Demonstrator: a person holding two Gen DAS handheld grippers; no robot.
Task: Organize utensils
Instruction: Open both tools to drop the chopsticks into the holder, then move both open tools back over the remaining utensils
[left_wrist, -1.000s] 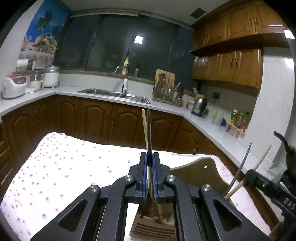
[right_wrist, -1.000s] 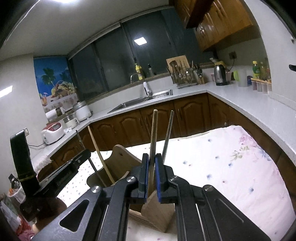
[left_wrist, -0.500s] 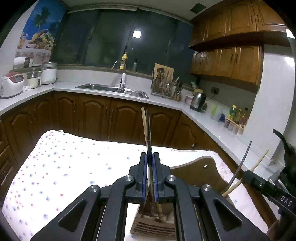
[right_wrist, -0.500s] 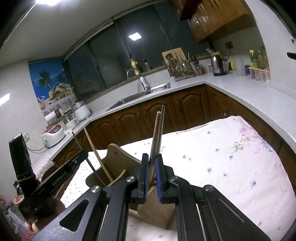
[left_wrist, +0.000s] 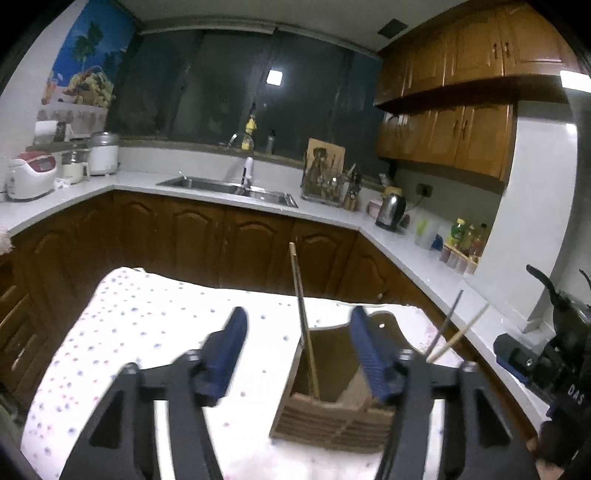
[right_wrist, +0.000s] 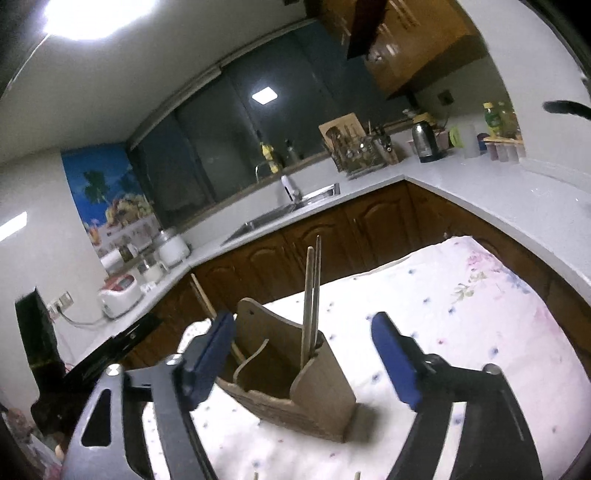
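A wooden utensil holder (left_wrist: 332, 402) (right_wrist: 321, 387) stands on the flowered cloth. My left gripper (left_wrist: 297, 354) is opening. A wood and a dark chopstick (left_wrist: 301, 302) stand loose in the holder between its blue pads (left_wrist: 225, 350), which do not touch them. My right gripper (right_wrist: 303, 362) is also opening, wide around the holder. A second pair of chopsticks (right_wrist: 312, 295) stands free in the holder's near compartment. That pair (left_wrist: 454, 332) also shows in the left wrist view, leaning at the right beside the right tool's black body (left_wrist: 535, 365).
The cloth-covered table (left_wrist: 147, 332) (right_wrist: 461, 314) reaches out ahead on both sides of the holder. Behind it run brown cabinets and a white counter (left_wrist: 406, 251) with a sink (left_wrist: 229, 186), a utensil rack (left_wrist: 325, 184), a kettle (left_wrist: 389, 210) and a rice cooker (left_wrist: 31, 175).
Both grippers were shut on a pair of chopsticks each. Both have now opened and let go, leaving the pairs standing in the holder. Both views have drawn back slightly.
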